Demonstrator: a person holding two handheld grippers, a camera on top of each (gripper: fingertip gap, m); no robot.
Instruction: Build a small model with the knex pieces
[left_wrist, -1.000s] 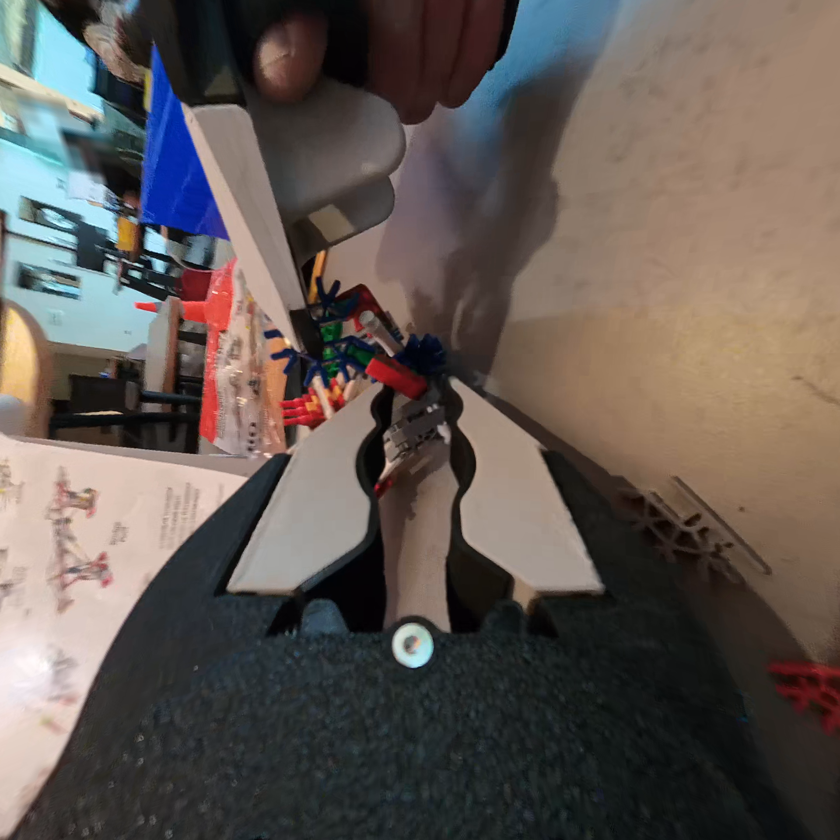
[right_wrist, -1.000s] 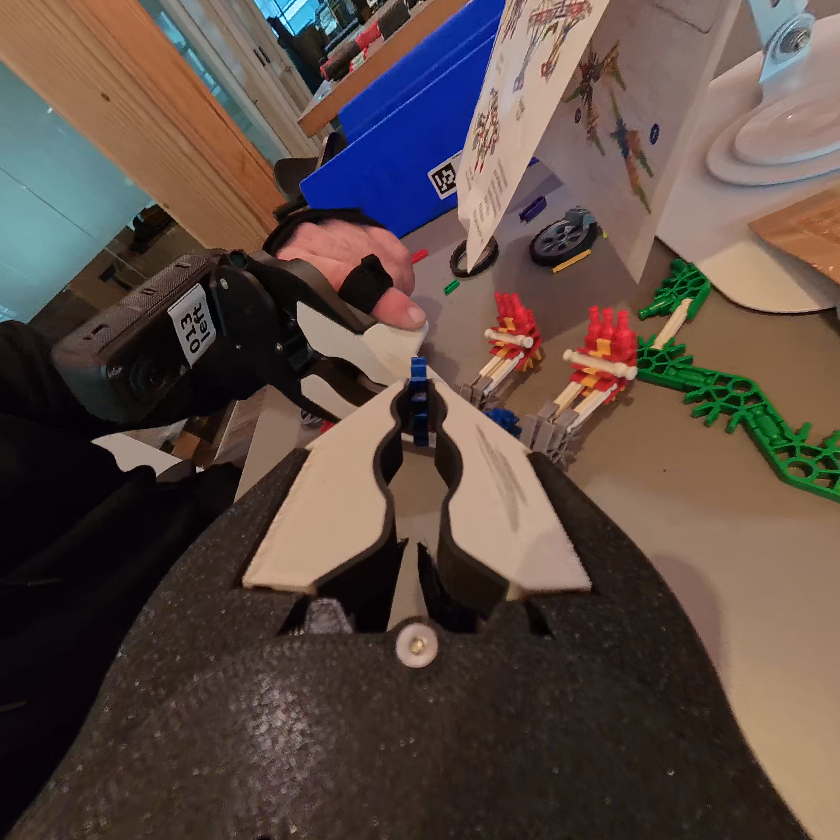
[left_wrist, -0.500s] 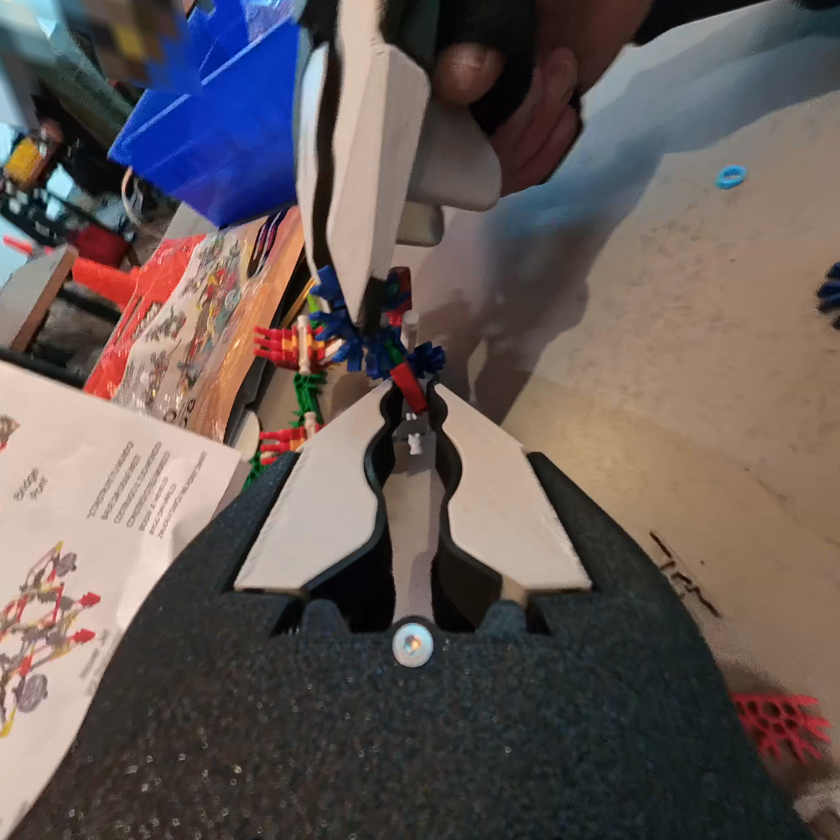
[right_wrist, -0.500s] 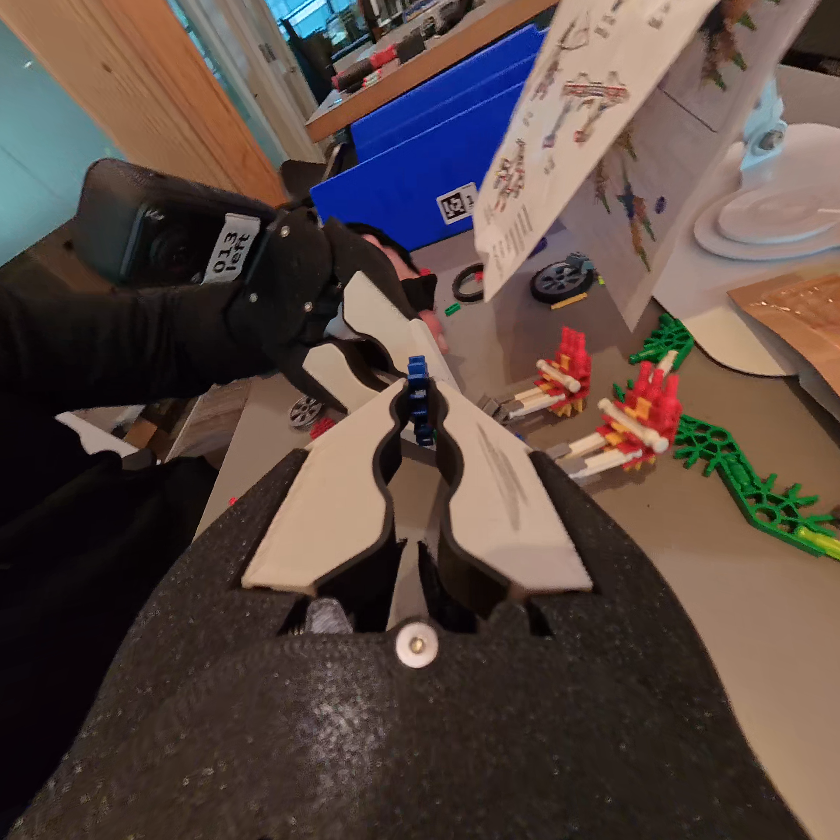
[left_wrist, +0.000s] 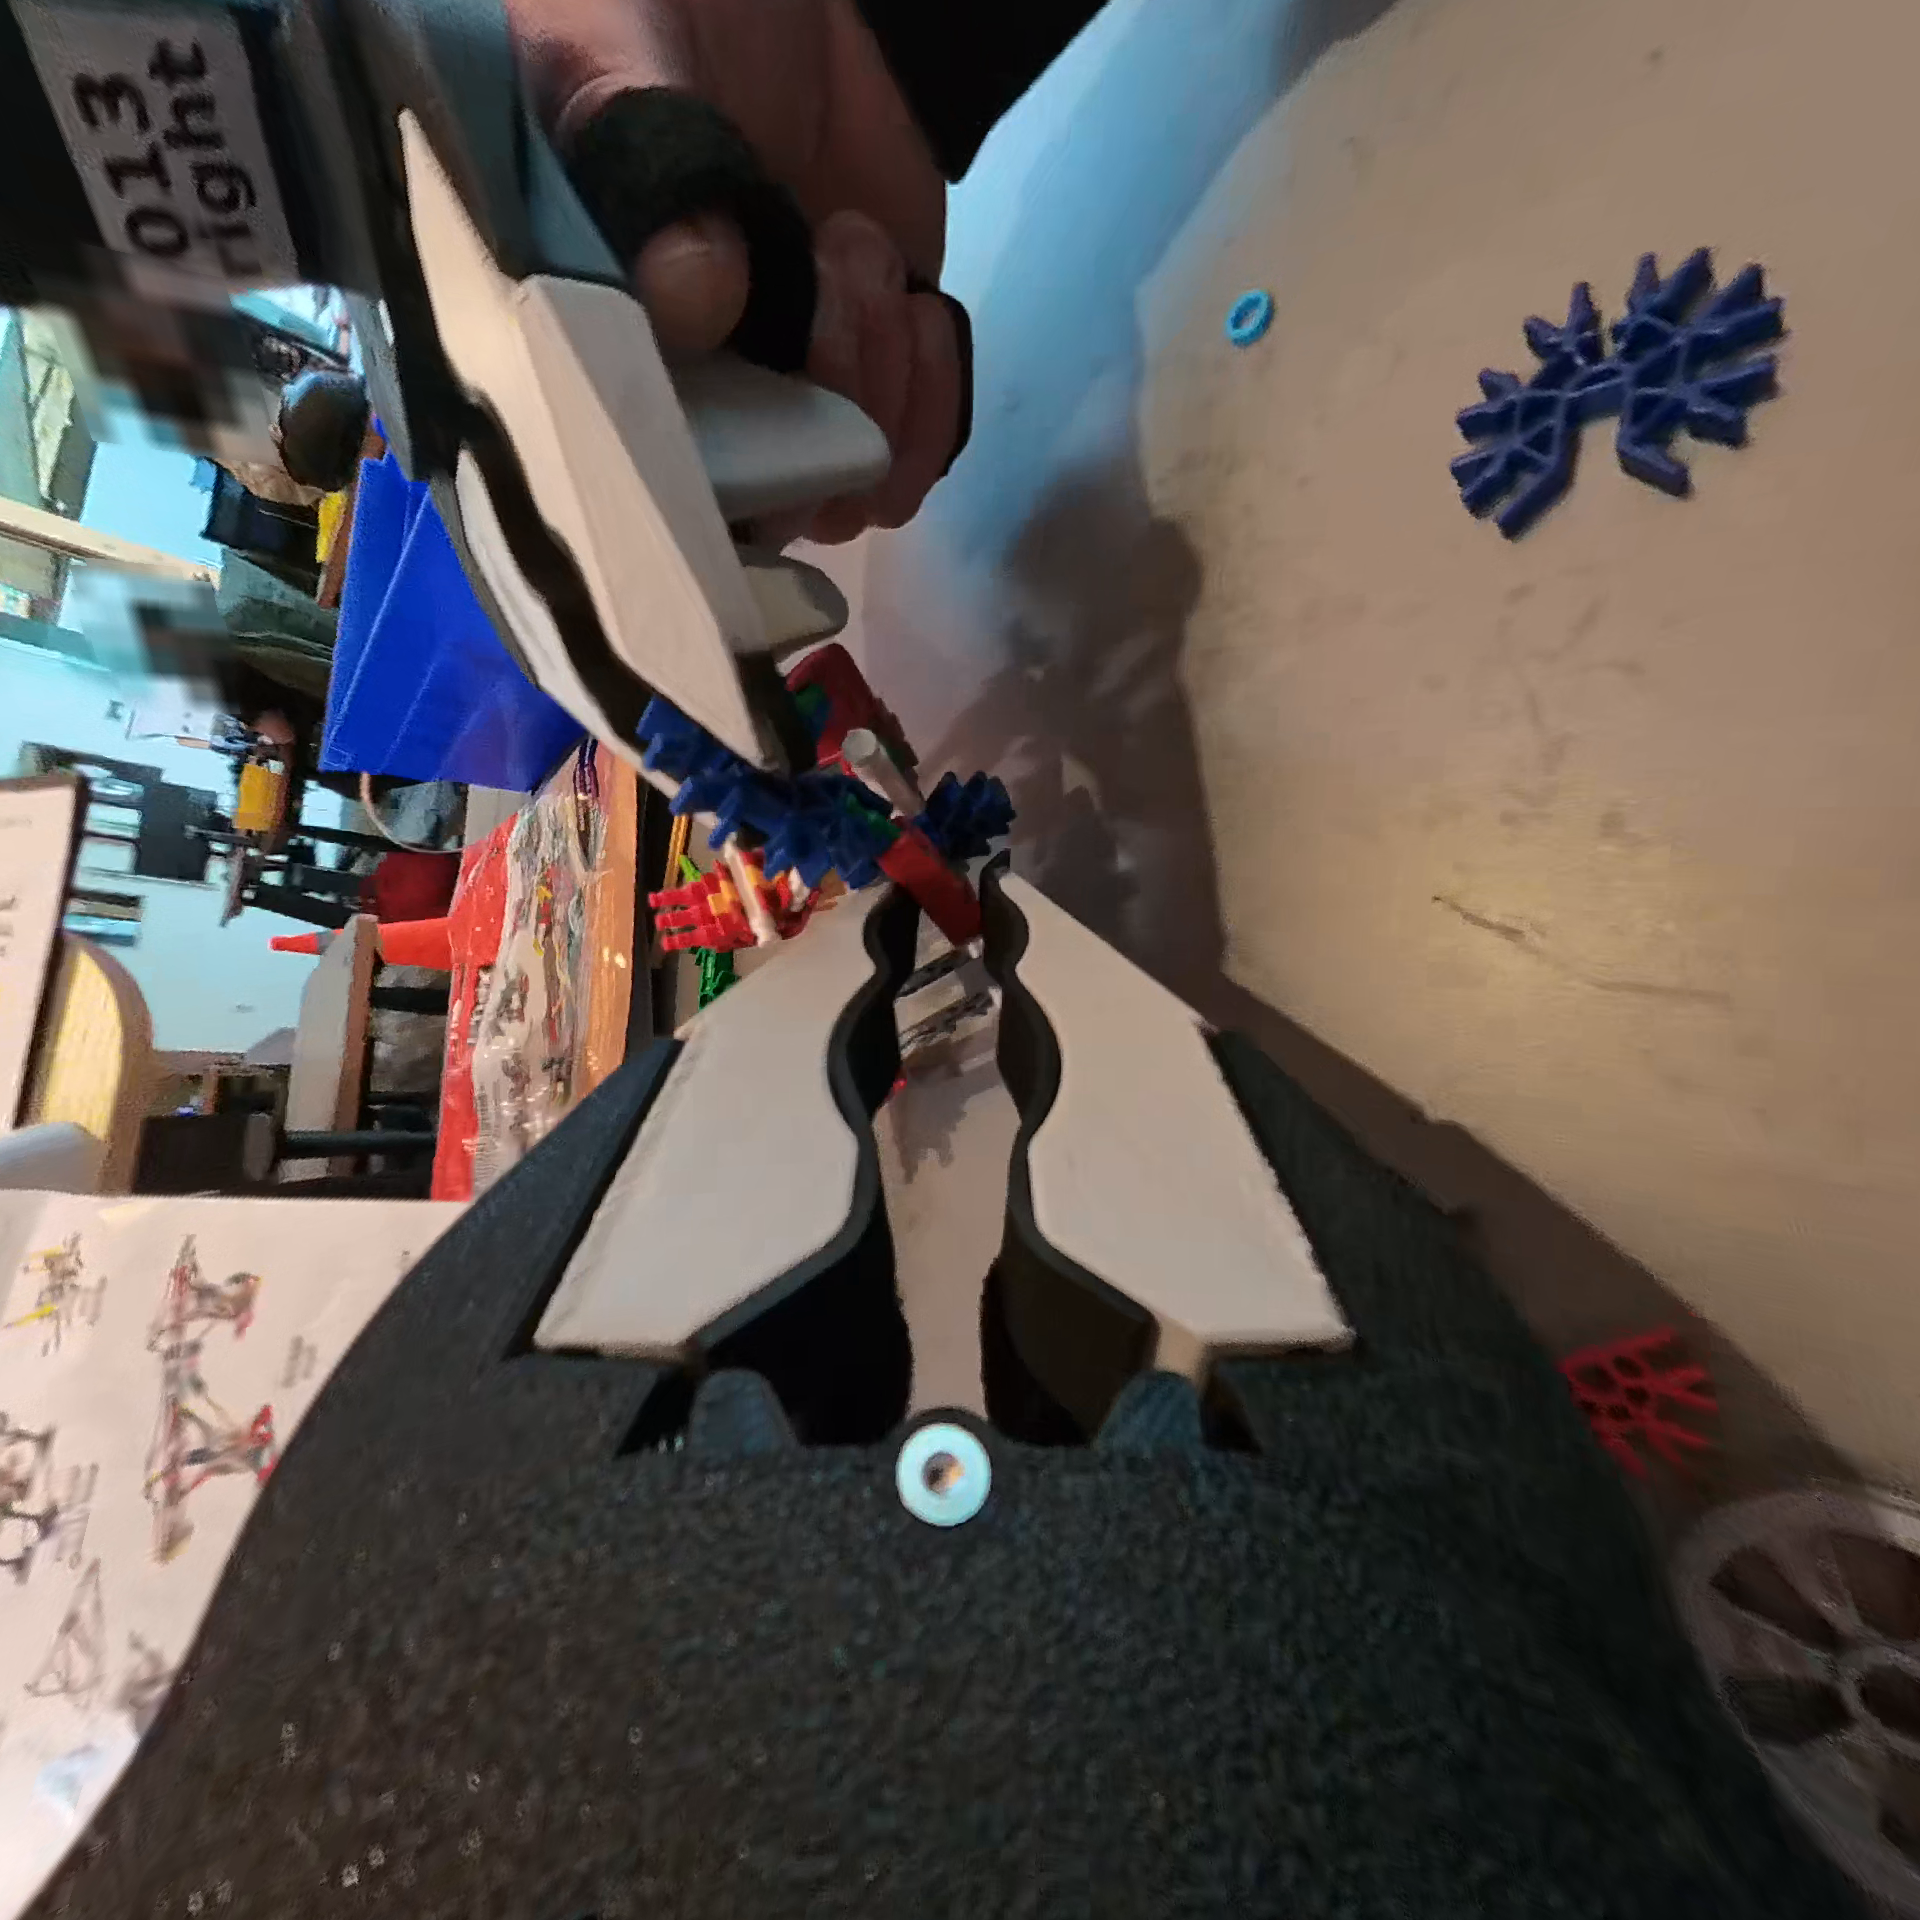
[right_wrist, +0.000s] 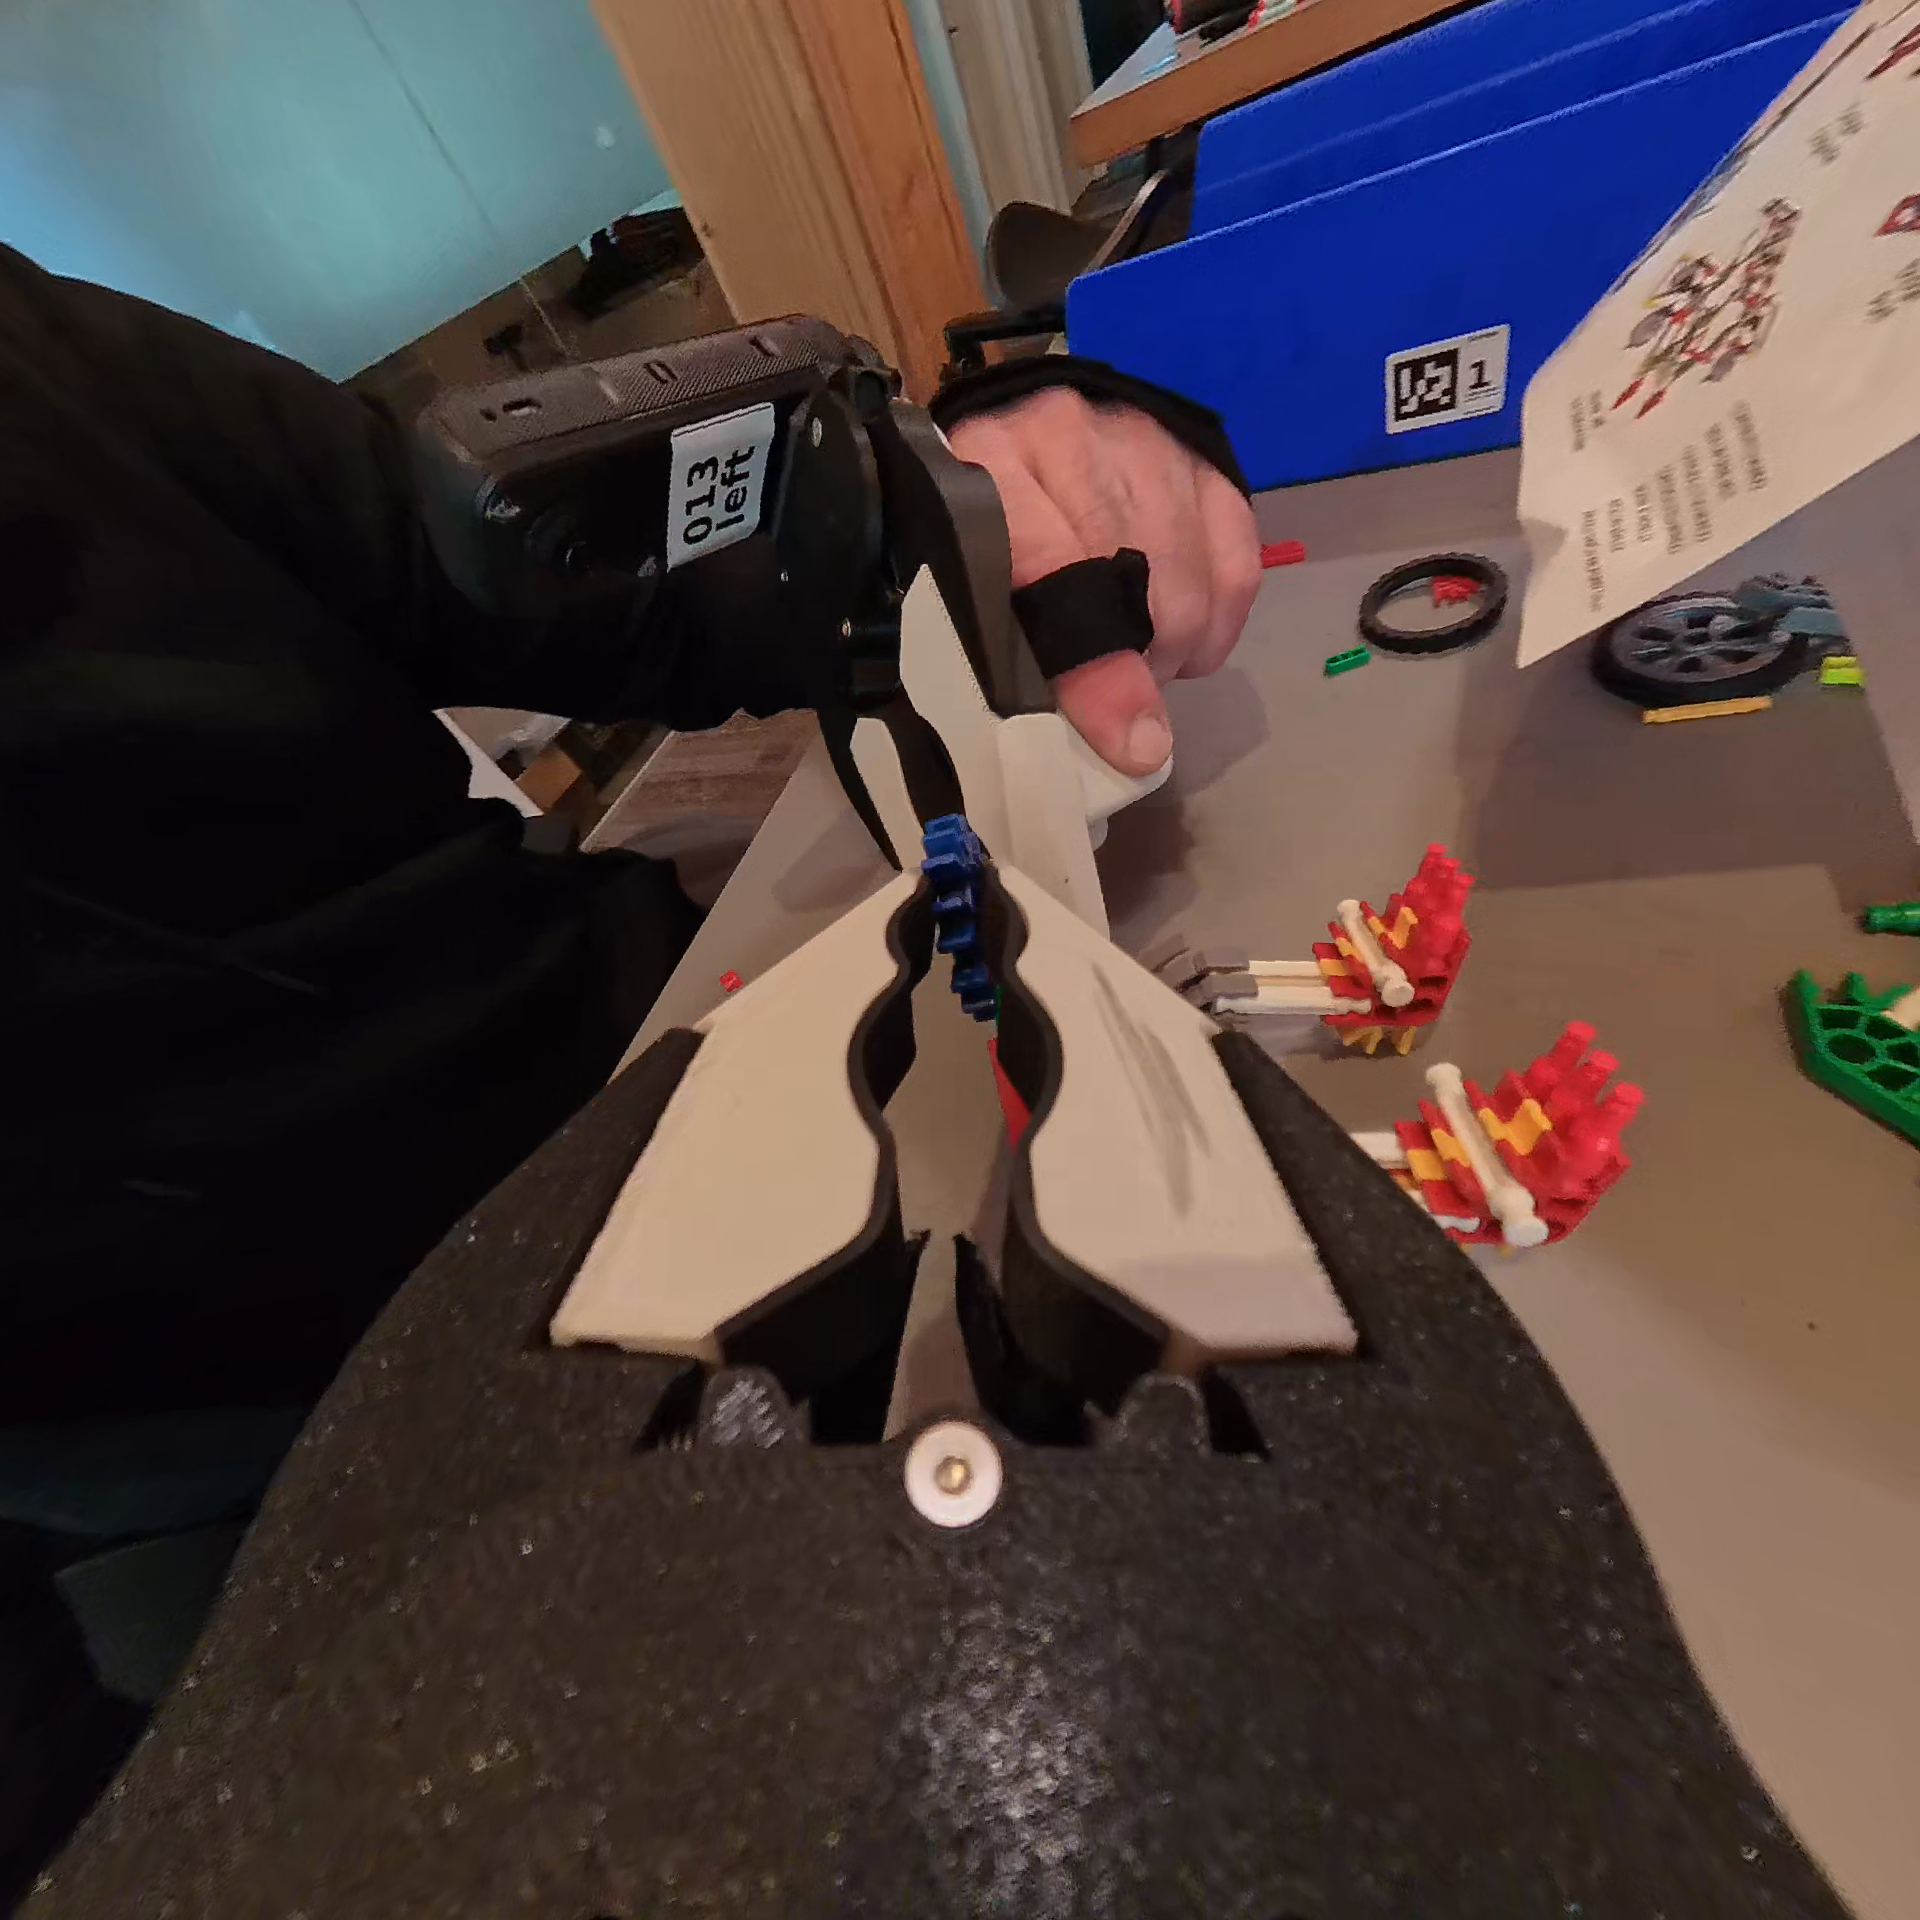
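Gripping a red rod (left_wrist: 940, 888) at its tips, the left gripper (left_wrist: 943, 894) stands at 12 o'clock in its own view, shut on the small built assembly. The right gripper (right_wrist: 958, 914) is clamped on that assembly's blue connector (right_wrist: 956, 914). Two red-and-white pieces (right_wrist: 1392, 971) lie at 3 o'clock on the grey table (right_wrist: 1662, 1455).

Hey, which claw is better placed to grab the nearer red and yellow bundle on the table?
Right, likely. The right claw, shut on a blue connector, has the red and yellow bundle close by on its right; the left claw, shut on a red rod, lies on the far side.
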